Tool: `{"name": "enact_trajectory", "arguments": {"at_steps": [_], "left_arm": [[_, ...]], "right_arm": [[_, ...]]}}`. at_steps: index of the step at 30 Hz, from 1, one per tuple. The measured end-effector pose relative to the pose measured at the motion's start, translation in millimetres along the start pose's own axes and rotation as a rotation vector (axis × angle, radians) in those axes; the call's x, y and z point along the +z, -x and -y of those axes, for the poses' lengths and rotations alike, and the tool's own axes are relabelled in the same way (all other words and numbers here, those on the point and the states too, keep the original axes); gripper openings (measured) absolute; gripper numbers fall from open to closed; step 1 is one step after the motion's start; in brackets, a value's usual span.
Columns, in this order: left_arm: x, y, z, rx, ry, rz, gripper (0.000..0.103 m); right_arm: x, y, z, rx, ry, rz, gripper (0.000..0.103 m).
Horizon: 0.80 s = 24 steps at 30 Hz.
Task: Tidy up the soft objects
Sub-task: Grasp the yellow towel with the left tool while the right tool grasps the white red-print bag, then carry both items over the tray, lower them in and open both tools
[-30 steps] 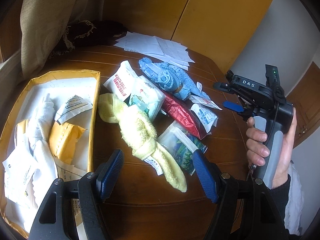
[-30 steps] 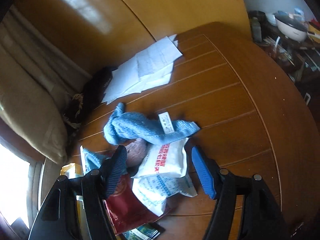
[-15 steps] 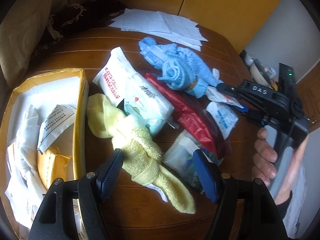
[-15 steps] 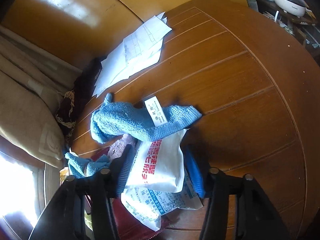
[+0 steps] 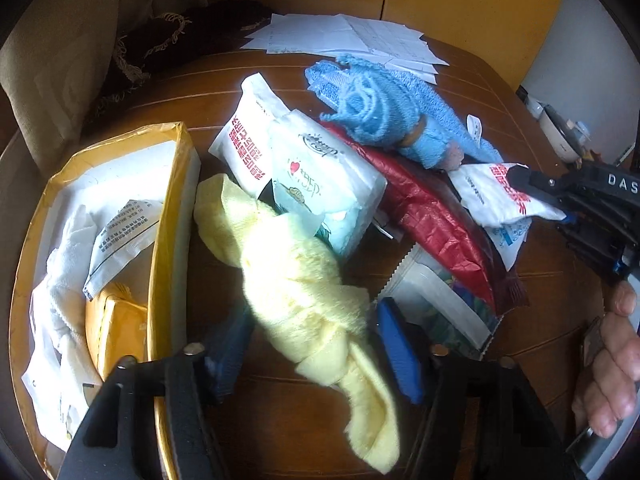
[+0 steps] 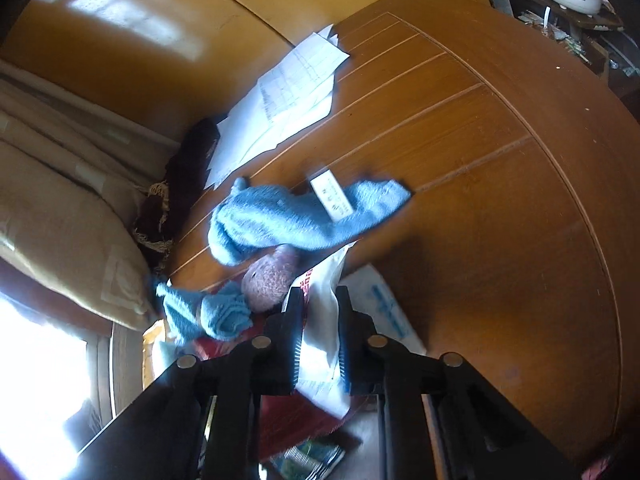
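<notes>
A knotted yellow towel (image 5: pixel 304 292) lies on the wooden table beside a yellow-rimmed box (image 5: pixel 168 216). My left gripper (image 5: pixel 316 344) is open, its blue pads on either side of the towel's lower part. My right gripper (image 6: pixel 320 320) is shut on a white pouch with red print (image 6: pixel 320 312), which also shows in the left wrist view (image 5: pixel 496 196). A blue towel (image 6: pixel 296 216) lies just beyond it, over a pinkish soft object (image 6: pixel 272 272). The pile also has a tissue pack (image 5: pixel 320 176), a red foil bag (image 5: pixel 436 224) and another white pouch (image 5: pixel 244 140).
The box holds a white cloth (image 5: pixel 60 256), a paper sachet (image 5: pixel 120 232) and a yellow packet (image 5: pixel 116 328). Loose paper sheets (image 5: pixel 348 36) lie at the table's far side next to a dark fringed cloth (image 5: pixel 180 36). A wooden cabinet stands behind.
My left gripper has moved down and forward so its pads flank the yellow towel. My right gripper has closed on the white red-printed pouch and lifted its edge.
</notes>
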<state>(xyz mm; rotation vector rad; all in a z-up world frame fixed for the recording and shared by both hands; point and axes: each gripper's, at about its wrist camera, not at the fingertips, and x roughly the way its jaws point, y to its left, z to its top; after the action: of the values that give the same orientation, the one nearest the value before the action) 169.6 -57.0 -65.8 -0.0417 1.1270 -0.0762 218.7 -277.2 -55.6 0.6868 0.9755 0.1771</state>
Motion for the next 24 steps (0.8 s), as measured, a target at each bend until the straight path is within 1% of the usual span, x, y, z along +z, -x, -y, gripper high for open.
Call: {"name": "enact_trajectory", "arguments": {"at_steps": [2,4,9,13,18,21,24], "left_arm": [[-3.9,4.4,-3.8,-0.023,0.018,0.005,0.047],[-10.4,10.9,-7.2,-0.044,0.031,0.017,0.045],[-35.1,41.7,-15.1,-0.139,0.055,0.077,0.045],[-52.3,63.4,-27.1,-0.251,0.088,0.107,0.045],[-70.2,94.8,-34.3,-0.337,0.092,0.158,0.045],[-76.1,114.6,-40.0,-0.373,0.095,0.19,0.045],[-80.6,134.0,-49.7,-0.386,0.103,0.222,0.045]], "right_arm": [[-10.3,11.7,-1.6,0.03,0.002,0.018,0.012],[-18.7,21.8,-4.9,0.051,0.021,0.041,0.011],[-40.6,44.0,-12.1,0.071,0.057,0.088,0.01],[-59.5,65.1,-19.1,0.092,0.095,0.127,0.01],[-81.3,87.7,-24.4,0.117,0.119,0.163,0.01],[-93.6,98.7,-33.1,0.144,0.135,0.172,0.01],[-105.6,107.8,-48.0,0.173,0.172,0.183,0.01]]}}
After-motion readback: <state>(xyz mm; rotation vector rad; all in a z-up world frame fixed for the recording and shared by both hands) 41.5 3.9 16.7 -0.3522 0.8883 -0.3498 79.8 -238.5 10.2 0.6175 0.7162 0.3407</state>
